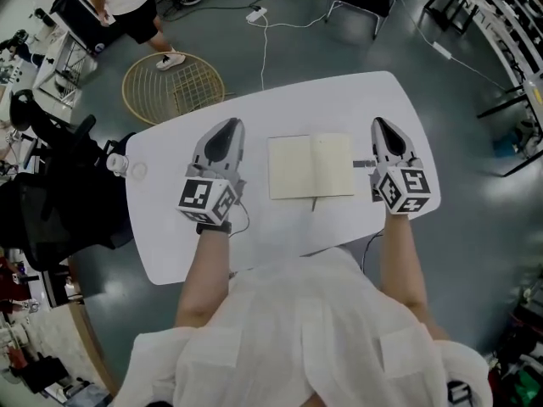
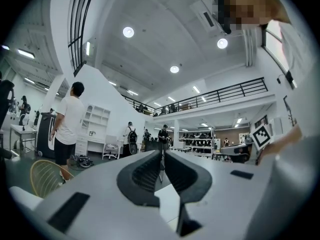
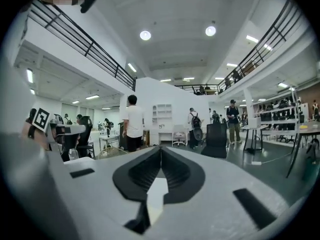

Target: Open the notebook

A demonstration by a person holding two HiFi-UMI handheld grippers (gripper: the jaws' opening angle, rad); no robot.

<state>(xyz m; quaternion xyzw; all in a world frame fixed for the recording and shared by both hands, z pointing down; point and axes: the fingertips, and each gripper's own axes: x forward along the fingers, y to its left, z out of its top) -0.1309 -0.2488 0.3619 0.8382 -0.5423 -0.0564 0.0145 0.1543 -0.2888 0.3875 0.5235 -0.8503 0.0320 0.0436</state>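
The notebook [image 1: 293, 168] is seen lying flat on the white counter [image 1: 339, 100], already spread open with blank pages up, so the task is judged to be done or all but done. Its spine [image 1: 314, 166] runs away from the person, and the open spread is stretched from side to side between the two tools.

The left gripper [image 1: 227, 127] is held to the left of the notebook with a strip of bare counter between them. The right gripper [image 1: 382, 127] is held just beside the right page edge, so it is the nearer of the two. Both are pointed roughly level and away from the person, so from either tip the notebook lies inward and lower down.

In the left gripper view the fingers [image 2: 145, 174] are clenched together at the tips and nothing is caught between them. In the right gripper view the fingers [image 3: 142, 171] are likewise pressed together on nothing. For any further page turn, the right-hand edge would be reached most easily from the right
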